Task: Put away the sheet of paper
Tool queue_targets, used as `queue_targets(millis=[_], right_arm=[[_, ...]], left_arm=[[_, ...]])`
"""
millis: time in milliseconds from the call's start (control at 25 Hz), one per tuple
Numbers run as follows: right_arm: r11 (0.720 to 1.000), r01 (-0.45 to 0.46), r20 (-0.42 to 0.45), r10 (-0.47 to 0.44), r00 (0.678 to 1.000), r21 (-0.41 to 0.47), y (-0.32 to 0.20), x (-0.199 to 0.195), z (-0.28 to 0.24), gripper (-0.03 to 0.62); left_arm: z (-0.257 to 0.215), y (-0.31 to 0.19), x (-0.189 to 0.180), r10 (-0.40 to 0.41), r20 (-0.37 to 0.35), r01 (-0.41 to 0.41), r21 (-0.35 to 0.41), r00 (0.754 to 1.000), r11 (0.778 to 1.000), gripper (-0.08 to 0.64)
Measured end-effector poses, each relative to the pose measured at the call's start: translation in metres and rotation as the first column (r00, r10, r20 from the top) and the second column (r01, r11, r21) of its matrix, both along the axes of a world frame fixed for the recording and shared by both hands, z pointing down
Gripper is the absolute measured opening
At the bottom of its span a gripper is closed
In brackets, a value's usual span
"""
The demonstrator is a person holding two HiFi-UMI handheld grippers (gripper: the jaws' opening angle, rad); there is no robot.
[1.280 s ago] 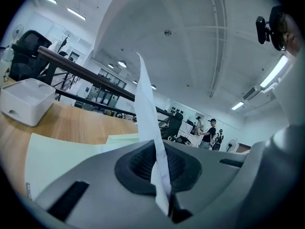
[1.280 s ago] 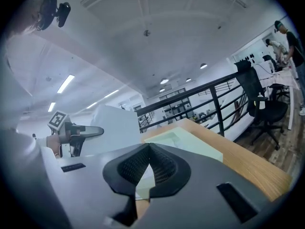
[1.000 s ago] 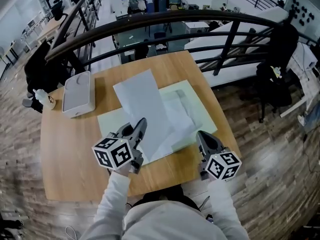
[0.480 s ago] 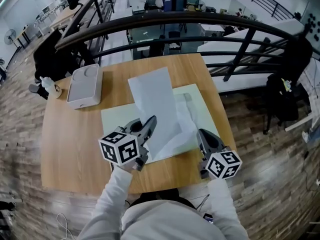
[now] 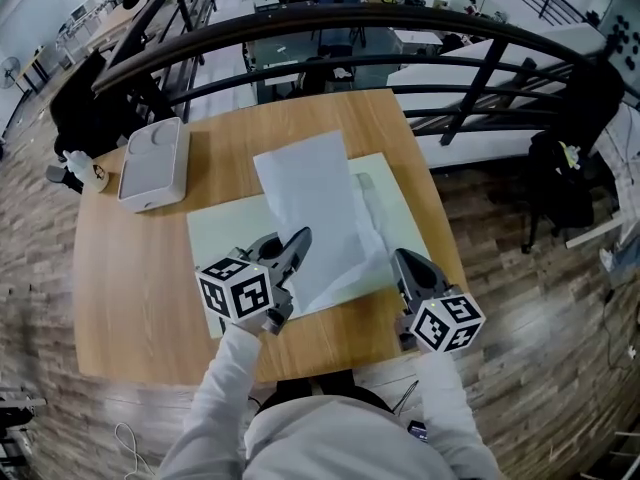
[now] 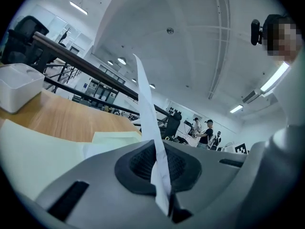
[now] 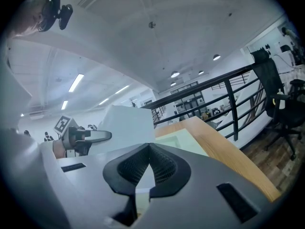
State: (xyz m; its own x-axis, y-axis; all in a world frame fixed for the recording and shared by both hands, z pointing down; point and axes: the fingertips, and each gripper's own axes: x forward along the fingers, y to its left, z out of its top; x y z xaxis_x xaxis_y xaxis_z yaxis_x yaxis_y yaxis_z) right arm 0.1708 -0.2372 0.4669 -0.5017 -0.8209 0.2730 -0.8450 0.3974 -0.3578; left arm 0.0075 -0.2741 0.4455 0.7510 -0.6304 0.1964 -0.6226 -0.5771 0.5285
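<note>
White paper edge clamped in left tongs.

White sheet of paper — smooth, tilted — near edge raised off the table.

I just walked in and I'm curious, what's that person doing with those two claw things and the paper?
A person holds a gripper in each hand over a wooden table. The left gripper is clamped on one edge of a white sheet of paper, with that side raised off the pale green mat. The right gripper is beside the paper, jaws together, gripping nothing. A white box sits near the table's far left corner.
</note>
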Motion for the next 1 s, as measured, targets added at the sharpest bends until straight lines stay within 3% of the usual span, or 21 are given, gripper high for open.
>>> queue_targets(millis=[440, 720, 1000], right_arm=[[1.0, -0.002, -0.007, 0.002, 1.0, -0.019, -0.004, 0.005, 0.005, 0.028], [0.999, 0.01, -0.014, -0.01, 1.0, -0.033, -0.004, -0.003, 0.01, 0.028], [0.999, 0.007, -0.016, -0.008, 1.0, -0.036, -0.009, -0.005, 0.011, 0.028]], left_arm=[[0.057, -0.002, -0.002, 0.033, 0.009, -0.032, -0.139, 0.999, 0.99, 0.017], [0.083, 0.004, -0.007, 0.074, 0.004, -0.07, -0.245, 0.997, 0.967, 0.017], [0.103, 0.002, -0.014, 0.061, -0.002, -0.058, -0.343, 0.998, 0.938, 0.017]])
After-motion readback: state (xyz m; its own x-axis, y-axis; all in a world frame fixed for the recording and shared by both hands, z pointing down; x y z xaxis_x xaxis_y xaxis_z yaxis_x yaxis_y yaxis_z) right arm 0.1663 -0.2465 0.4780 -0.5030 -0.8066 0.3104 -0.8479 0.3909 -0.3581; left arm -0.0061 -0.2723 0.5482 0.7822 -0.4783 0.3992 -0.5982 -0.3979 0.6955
